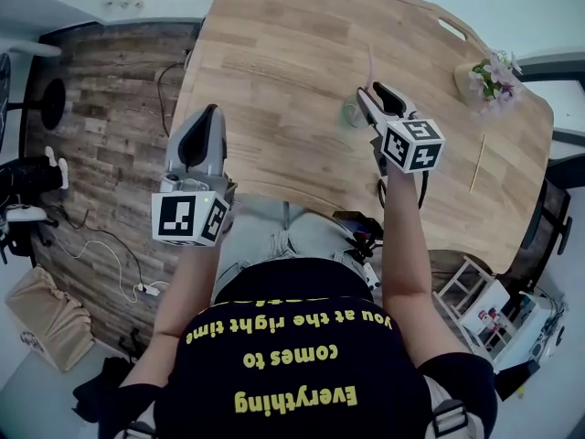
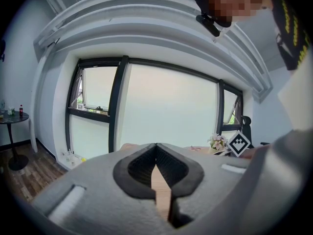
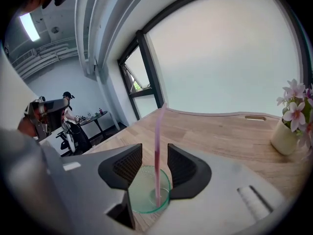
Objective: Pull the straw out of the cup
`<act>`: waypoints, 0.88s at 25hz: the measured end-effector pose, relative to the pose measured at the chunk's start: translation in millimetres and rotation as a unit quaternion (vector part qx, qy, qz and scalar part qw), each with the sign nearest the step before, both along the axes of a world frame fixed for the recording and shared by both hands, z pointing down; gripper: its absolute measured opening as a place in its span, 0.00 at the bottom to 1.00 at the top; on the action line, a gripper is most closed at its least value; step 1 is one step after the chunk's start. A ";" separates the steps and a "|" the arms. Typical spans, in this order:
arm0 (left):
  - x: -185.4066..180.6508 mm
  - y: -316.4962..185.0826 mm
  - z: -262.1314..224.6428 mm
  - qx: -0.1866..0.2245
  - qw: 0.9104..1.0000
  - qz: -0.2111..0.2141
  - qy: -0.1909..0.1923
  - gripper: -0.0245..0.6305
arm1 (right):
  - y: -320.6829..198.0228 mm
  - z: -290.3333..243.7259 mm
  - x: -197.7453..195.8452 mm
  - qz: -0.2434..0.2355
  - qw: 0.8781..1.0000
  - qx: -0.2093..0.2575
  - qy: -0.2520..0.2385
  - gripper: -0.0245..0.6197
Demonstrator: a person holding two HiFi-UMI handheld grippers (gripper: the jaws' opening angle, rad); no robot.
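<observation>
A clear green cup [image 1: 353, 112] stands on the wooden table [image 1: 274, 44], with a pink straw [image 1: 370, 65] rising upright from it. My right gripper [image 1: 367, 93] reaches over the cup from the near side. In the right gripper view the straw [image 3: 157, 141] passes between the two pads, with a gap on each side, and the cup [image 3: 143, 196] sits just below the jaws. This right gripper [image 3: 154, 152] is open. My left gripper [image 1: 212, 113] hovers at the table's near left edge, well apart from the cup. Its jaws [image 2: 156, 147] meet at the tips and hold nothing.
A small vase of pink and white flowers [image 1: 490, 79] [image 3: 289, 124] stands at the table's far right. A thin stick [image 1: 477, 165] lies near the right edge. The table has a handle slot [image 1: 452, 27] at the back. Cables run across the wooden floor [image 1: 101, 154] on the left.
</observation>
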State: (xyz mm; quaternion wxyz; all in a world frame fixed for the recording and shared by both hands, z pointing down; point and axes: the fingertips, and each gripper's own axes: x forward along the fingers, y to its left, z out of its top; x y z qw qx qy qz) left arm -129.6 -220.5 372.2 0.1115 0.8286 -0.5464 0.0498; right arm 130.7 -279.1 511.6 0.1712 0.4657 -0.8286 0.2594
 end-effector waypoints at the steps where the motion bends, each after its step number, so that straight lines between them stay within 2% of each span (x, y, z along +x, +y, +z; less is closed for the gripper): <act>1: -0.5 -0.2 0.0 0.000 1.000 0.000 0.000 0.04 | -0.1 1.6 -0.7 -0.001 1.000 -0.003 0.000 0.30; 22: -3.8 -0.8 1.4 0.000 1.000 -0.003 0.002 0.04 | 1.9 13.9 -2.9 -0.014 1.000 -0.022 0.003 0.13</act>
